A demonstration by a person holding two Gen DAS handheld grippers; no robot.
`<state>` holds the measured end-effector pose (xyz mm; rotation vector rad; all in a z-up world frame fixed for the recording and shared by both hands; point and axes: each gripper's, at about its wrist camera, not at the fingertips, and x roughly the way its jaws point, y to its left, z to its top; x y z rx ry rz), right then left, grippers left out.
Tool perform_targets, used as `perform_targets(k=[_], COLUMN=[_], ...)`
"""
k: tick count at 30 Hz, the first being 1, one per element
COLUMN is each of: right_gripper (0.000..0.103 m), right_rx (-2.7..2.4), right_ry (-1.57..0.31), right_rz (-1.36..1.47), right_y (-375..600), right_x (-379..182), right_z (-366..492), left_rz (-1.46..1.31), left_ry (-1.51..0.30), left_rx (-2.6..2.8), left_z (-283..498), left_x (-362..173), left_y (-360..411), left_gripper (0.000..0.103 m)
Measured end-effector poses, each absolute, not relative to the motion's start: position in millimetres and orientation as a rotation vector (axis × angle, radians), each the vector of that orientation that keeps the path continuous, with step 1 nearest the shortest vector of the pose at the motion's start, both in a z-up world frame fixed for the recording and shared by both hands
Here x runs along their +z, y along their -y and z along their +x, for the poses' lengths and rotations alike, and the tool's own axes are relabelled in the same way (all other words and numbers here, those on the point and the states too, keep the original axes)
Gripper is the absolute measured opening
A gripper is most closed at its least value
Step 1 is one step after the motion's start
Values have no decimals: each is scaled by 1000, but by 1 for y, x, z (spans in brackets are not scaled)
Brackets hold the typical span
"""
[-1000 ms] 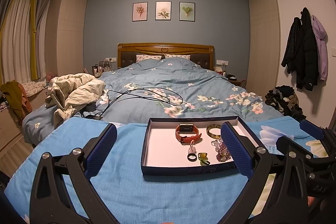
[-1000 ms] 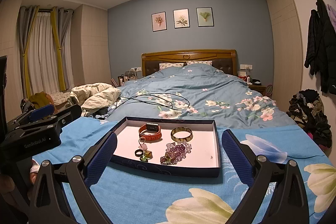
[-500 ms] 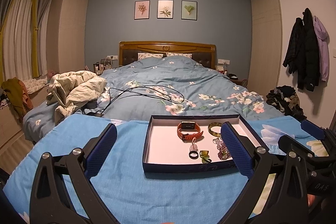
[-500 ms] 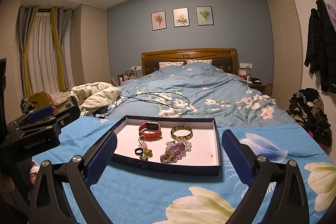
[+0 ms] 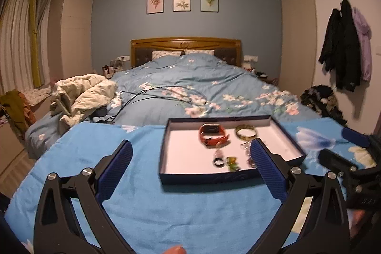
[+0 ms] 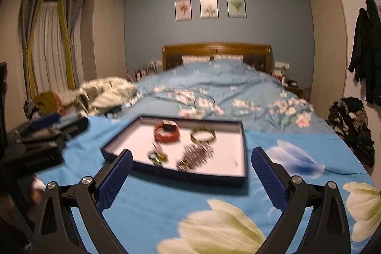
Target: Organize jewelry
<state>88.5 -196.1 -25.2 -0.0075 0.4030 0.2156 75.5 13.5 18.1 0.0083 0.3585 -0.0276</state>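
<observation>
While both my hand-held grippers, left (image 5: 190, 170) and right (image 6: 190, 173), hang wide apart, empty, jewelry sits in tray (image 6: 241, 176) on blue surface (image 6: 152, 204). Best: go slow, pinch red watch (image 6: 166, 133) by band.

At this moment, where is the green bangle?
In the right wrist view the green bangle lies in the back half of the navy tray, just right of the red watch and behind the purple bead bracelet.
</observation>
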Motion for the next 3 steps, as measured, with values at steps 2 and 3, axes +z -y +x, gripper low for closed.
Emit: perform_targets(k=[2,3], right_gripper=[96,96], right_rx=[181,159], right_ry=[-508,-549], right_rz=[-25,-32], right_y=[213,221], right_x=[-37,-42], right_z=[104,110], left_rz=[11,12], left_ry=[-396,-417], left_rx=[-26,-18], left_z=[81,85], left_x=[13,10], left_y=[-20,-24], left_gripper=[97,97])
